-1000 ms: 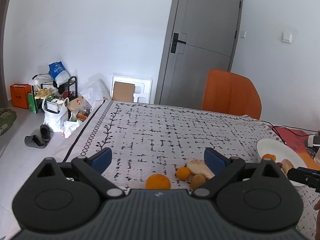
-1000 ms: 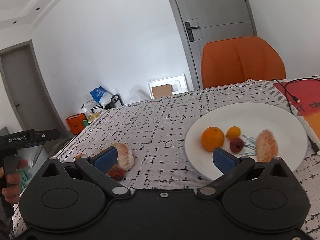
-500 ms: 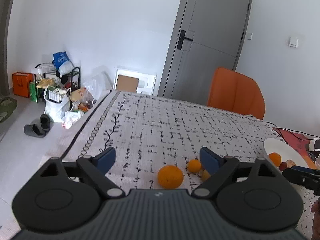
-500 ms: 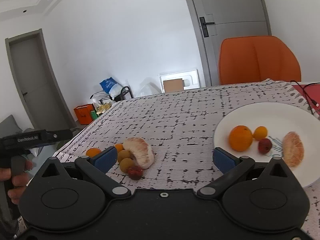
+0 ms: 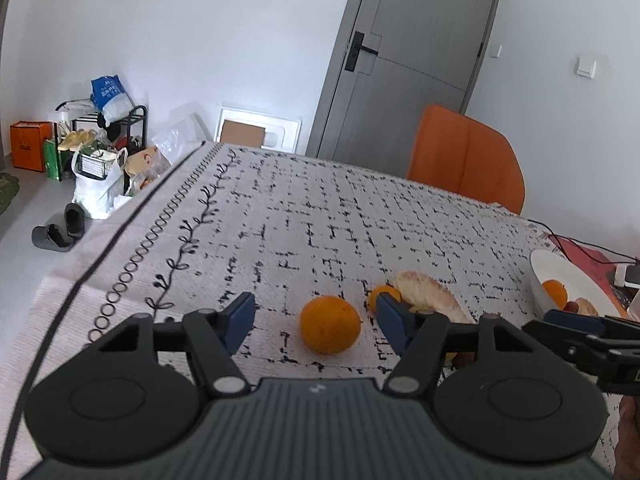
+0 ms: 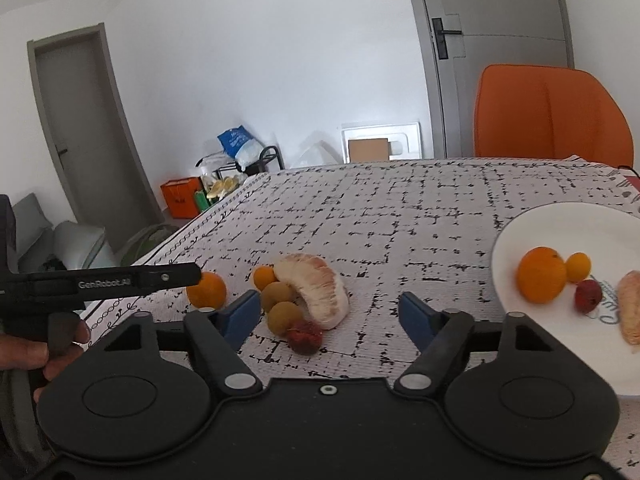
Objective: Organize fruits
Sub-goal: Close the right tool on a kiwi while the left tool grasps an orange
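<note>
Currently the left claw point(image 5: 316, 318) is closing, an orange point(image 5: 330, 325) between its pads, untouched. Right claw point(image 6: 328, 312) is closing around a red fruit point(image 6: 305, 337) beside the pomelo segment point(image 6: 316, 288), no contact. All lie on the tabletop point(image 6: 400, 216), left of the plate point(image 6: 560, 220).

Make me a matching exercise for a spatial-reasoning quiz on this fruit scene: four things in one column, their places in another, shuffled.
Things:
1. large orange
2. peeled pomelo piece
3. red lychee
4. orange chair

Places:
A. on the white plate
B. behind the table's far edge
C. between the left gripper's fingers, untouched
D. on the tablecloth, in the cluster of small fruits

Pairs: 1-C, 2-D, 3-A, 4-B
</note>
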